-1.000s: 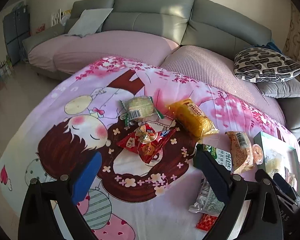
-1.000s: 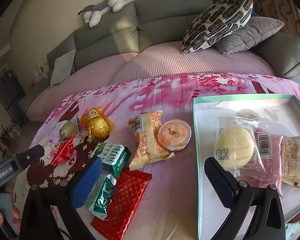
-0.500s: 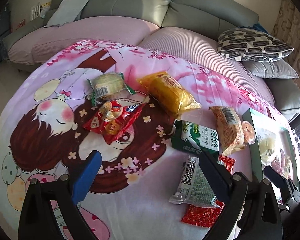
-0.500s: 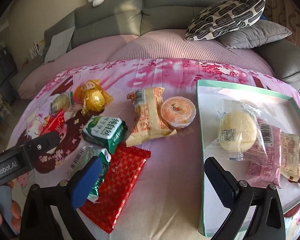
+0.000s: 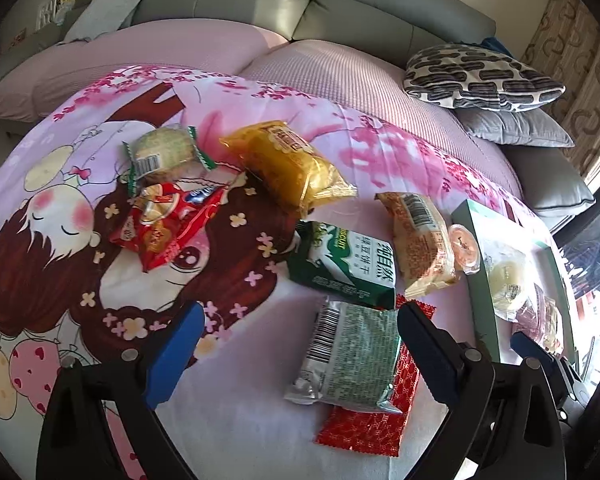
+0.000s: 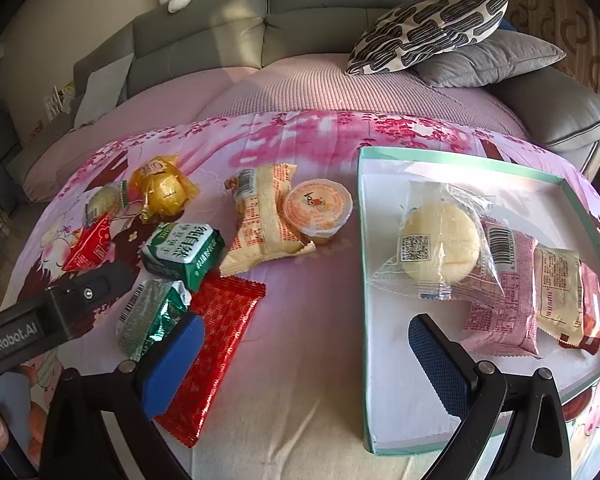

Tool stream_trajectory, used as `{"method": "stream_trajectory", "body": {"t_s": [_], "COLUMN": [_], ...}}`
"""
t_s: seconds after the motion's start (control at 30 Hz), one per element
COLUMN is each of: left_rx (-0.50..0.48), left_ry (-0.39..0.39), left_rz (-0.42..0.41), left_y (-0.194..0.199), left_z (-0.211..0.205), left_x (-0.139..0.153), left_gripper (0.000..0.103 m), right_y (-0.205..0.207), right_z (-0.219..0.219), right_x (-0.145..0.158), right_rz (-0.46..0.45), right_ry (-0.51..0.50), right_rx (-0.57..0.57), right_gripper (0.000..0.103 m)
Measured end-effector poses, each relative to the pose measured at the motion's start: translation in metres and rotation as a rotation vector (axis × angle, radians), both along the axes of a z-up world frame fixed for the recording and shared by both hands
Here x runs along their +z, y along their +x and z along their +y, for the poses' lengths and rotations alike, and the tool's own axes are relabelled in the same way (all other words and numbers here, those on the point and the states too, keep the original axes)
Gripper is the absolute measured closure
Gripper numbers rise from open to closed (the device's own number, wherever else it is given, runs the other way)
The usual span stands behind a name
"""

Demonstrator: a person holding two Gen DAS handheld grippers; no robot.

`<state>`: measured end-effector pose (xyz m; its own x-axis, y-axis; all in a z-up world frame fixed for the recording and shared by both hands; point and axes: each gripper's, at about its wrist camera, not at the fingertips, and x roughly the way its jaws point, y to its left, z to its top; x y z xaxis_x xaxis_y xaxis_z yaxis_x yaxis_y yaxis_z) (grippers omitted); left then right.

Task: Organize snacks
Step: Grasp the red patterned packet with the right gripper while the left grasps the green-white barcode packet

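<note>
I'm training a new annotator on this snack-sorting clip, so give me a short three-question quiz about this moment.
1. True or false: the left gripper is shut on a packet.
2. What lies directly under the green foil packet? A) the red flat packet B) the jelly cup C) the yellow packet
3. Fill in: the round pale cake lies inside the ____.

Key: 1. False: both it and the right gripper are open and hold nothing. 2. A. 3. Tray, the green-rimmed one.
</note>
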<state>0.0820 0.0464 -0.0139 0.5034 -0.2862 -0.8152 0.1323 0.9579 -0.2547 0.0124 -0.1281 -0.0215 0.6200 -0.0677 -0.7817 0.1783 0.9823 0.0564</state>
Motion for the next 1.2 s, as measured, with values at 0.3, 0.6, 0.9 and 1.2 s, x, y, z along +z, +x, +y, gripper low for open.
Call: {"method": "stream_trajectory", "body": {"t_s": [0.3,0.6,0.9,1.2], "left_rx": [-0.03,-0.056,0.001,0.042], "left_ry": [-0.005,0.017,0.043,0.053], "left_rz": [0.046,0.082,0.11,0.109], "left_y": [0.002,0.003,0.008,0.007], "left_z": [-0.012,-0.021,-0.006,0.012], "left_x": [-0.01,-0.02,-0.031,-0.031], "left_gripper": [0.006,0.006,0.006,0.006], "right_y": [-0.006,-0.009,-0.008,-0.004], "right_z": [-0.017,-0.029,-0.03,-0.004], "right_x": [-0.001,-0.001,-0.004,-0.001], "right_rz": [-0.001,0.005,0.017,0.01], "right_ry": [0.002,0.008,0.016,0.019], "right_rx": [-0.038,-0.072,-0.075,-0.013], "right_gripper": [0.0,0.0,0.0,0.0]}}
